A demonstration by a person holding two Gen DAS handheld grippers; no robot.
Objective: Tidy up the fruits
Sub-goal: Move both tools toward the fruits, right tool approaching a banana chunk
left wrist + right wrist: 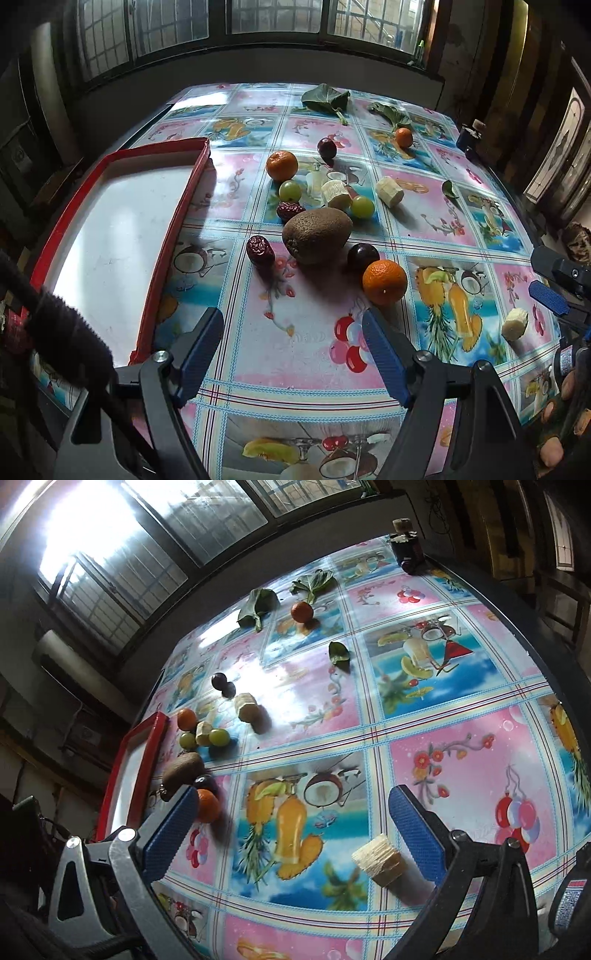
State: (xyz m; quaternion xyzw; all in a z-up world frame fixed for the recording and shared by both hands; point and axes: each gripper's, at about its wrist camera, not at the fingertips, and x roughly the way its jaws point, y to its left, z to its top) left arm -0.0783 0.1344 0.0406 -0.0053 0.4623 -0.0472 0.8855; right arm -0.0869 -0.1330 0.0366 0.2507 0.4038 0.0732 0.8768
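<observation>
Fruits lie scattered on a fruit-print tablecloth. A brown kiwi (317,235) sits mid-table with red dates (260,250), green grapes (362,206), dark plums (363,256), mandarins (384,281) and peeled banana chunks (389,191) around it. A red-rimmed white tray (122,218) lies at the left, with nothing in it. My left gripper (293,332) is open and empty, just short of the kiwi. My right gripper (291,808) is open and empty above the cloth, with a banana chunk (376,858) beside its right finger. The right gripper also shows in the left wrist view (550,295).
Green leaves (327,99) lie at the far side of the table, with a mandarin (403,137) near them. A small dark bottle (406,550) stands at the far right corner. A window wall runs behind the table. The table edge curves along the right.
</observation>
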